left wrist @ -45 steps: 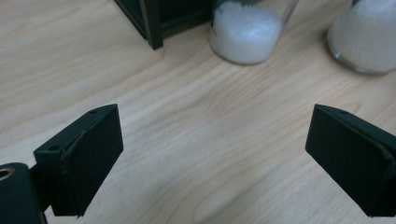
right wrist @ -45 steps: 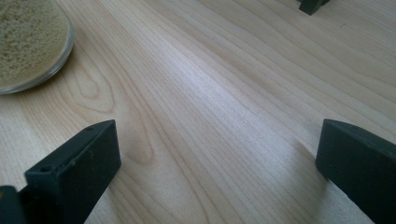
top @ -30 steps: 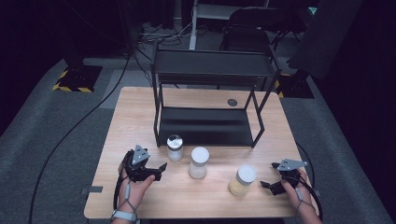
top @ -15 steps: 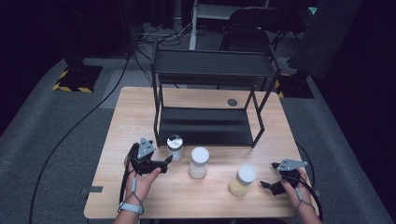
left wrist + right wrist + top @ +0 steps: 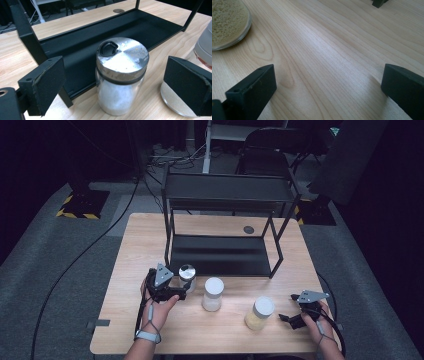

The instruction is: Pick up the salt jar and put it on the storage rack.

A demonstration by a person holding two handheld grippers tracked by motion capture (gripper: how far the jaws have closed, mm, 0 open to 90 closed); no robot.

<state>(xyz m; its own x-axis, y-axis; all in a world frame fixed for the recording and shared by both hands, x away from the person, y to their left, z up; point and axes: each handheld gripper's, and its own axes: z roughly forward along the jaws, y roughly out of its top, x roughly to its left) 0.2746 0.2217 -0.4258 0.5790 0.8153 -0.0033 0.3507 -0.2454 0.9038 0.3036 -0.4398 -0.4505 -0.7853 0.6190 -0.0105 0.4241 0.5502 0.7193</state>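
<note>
— Two black jaws of the left gripper (image 5: pixel 117 82) stand wide apart, one on each side of the metal-lidded jar (image 5: pixel 121 75), and neither pad touches the glass.

— So no grip yet. What changed?

— From the high view, the left gripper (image 5: pixel 175 287) has slid right across the counter (image 5: pixel 150 235) over the last second. It sat well left of the jar (image 5: pixel 187 276) before; now it is just beside it, and the jaws have kept their width on the way in.

— Where does the jar stand?

— Upright on the counter, at the near left foot of the black shelf rack (image 5: pixel 225 255), close against the rack's lower tray. White powder fills it. To its right are the white-lidded jar (image 5: pixel 213 293) and, further right and nearer, the jar of yellow grains (image 5: pixel 260 313).

— And the other hand?

— Right gripper (image 5: pixel 295 316) has not moved. Its jaws are open over bare wood, with nothing between them.

— Meaning?

— I judge the approach is all but done: the jar is bracketed, so closing comes next. The rack's post sits close behind the left pad (image 5: pixel 47 82), so the closing pad could catch it.
</note>
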